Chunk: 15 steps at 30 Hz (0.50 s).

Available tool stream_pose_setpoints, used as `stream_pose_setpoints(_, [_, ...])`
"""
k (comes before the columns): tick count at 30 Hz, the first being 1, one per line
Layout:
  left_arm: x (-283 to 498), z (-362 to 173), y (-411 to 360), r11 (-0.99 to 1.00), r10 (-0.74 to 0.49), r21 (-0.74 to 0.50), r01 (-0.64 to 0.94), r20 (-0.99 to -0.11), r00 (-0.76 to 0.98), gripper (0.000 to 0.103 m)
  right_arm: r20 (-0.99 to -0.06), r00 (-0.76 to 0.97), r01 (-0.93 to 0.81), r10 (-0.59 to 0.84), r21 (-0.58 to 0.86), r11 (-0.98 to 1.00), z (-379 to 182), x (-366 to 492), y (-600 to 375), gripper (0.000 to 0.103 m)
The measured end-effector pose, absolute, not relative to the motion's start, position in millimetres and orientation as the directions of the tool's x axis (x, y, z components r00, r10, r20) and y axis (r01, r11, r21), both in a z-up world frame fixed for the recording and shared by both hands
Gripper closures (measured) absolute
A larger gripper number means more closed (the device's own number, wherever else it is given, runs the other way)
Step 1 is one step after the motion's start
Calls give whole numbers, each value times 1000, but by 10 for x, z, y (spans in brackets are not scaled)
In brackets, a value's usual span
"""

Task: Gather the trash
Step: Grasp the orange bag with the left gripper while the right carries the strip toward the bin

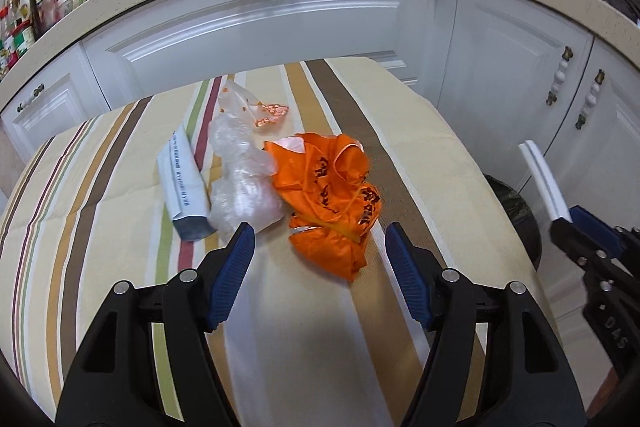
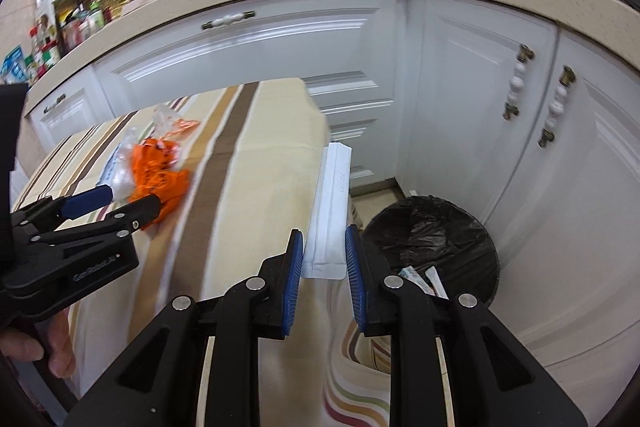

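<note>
1. My right gripper (image 2: pixel 320 259) has its fingers pinched on a white flat packet (image 2: pixel 330 203), light and stiff, held by its lower end over the bench (image 2: pixel 276 131) edge, near the black-lined bin (image 2: pixel 436 239).
2. My left gripper (image 1: pixel 320 243) stands wide apart, holding nothing.
3. Just ahead lies the crumpled orange bag (image 1: pixel 328 195): soft, light, slippery. I'd pinch a bunched fold.
4. Beside it lie clear plastic (image 1: pixel 244 183) and a grey carton (image 1: pixel 184 183).
</note>
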<state>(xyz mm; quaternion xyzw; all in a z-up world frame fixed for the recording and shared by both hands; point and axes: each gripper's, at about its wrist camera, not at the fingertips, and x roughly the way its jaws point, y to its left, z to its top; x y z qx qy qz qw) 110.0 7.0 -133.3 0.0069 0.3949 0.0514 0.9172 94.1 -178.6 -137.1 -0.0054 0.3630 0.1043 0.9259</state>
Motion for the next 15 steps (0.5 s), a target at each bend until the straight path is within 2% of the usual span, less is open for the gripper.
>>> stream_pose_setpoints(4, [1186, -1417, 26, 992, 123, 74, -102, -732, 670, 37, -675, 713, -177, 191, 91, 980, -1411, 973, -1942, 80])
stream_pose_setpoints(6, [1213, -1441, 3, 992, 123, 79, -96, -741, 660, 47, -675, 712, -170, 191, 98, 981, -1429, 980, -2000, 80])
stream_pose_setpoints(7, [1228, -1455, -6, 993, 121, 81, -91, -746, 654, 58, -676, 712, -167, 192, 102, 981, -1438, 984, -2022, 80])
stream_pose_setpoints(15, [1201, -1414, -79, 992, 127, 104, -74, -730, 672, 62, -671, 719, -142, 181, 113, 983, -1457, 989, -2190, 80])
